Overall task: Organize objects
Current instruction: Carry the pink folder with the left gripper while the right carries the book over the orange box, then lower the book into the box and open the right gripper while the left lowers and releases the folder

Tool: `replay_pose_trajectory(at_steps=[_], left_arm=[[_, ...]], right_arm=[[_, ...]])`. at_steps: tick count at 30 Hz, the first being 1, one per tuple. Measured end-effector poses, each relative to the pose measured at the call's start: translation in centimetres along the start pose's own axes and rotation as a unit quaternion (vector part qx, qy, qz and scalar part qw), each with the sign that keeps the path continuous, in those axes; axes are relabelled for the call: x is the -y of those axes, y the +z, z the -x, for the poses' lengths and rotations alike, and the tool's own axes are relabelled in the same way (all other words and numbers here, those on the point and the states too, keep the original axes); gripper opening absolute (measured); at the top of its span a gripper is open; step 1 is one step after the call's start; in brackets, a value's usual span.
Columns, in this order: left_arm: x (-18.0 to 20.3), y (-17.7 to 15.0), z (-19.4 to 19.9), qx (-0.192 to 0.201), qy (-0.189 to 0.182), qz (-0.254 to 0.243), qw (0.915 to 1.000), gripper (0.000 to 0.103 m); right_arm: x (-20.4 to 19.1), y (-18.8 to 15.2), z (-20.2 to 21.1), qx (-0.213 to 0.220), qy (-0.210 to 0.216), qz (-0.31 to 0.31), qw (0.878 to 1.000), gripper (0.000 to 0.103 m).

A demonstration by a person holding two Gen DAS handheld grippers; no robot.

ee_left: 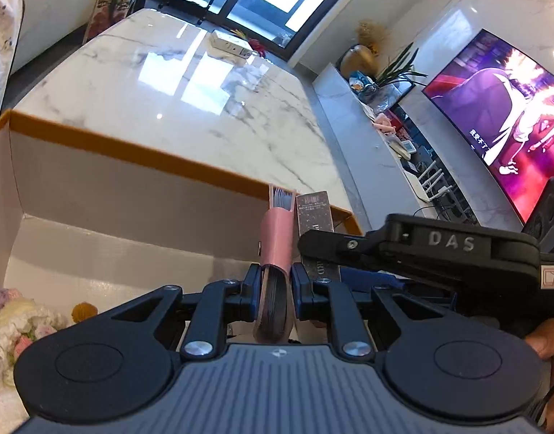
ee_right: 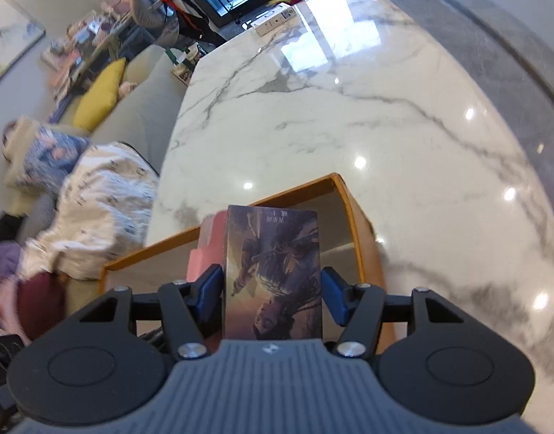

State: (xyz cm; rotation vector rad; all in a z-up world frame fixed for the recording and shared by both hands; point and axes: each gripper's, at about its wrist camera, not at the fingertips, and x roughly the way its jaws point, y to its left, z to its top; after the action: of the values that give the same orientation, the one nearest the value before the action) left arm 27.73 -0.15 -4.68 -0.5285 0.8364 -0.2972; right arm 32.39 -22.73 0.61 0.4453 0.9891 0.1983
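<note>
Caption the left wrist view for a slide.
Left gripper clamps a pink comb over the orange-rimmed box; right gripper's finger alongside with a card box.

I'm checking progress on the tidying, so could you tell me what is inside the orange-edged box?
In the orange-edged box, pastel fluffy items lie in one corner beside an orange pompom. The left gripper hides the floor beneath it.

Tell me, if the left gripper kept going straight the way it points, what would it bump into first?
Probably the far inner wall of the orange-rimmed box; the left gripper, holding a pink item, points there, though depth is unclear.
</note>
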Motion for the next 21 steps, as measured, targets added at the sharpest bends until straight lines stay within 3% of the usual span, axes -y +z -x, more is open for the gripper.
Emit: replay_pose_trajectory(at_steps=[11, 21], left_arm=[[-1.1, 0.0, -0.8, -0.013, -0.013, 0.041, 0.999, 0.019], [-1.1, 0.2, -0.9, -0.022, -0.011, 0.043, 0.9988, 0.019]], right_arm=[[-2.3, -0.5, -1.2, 0.015, -0.07, 0.092, 0.993, 0.066], [-2.7, -0.4, -0.8, 0.005, -0.072, 0.111, 0.991, 0.069]])
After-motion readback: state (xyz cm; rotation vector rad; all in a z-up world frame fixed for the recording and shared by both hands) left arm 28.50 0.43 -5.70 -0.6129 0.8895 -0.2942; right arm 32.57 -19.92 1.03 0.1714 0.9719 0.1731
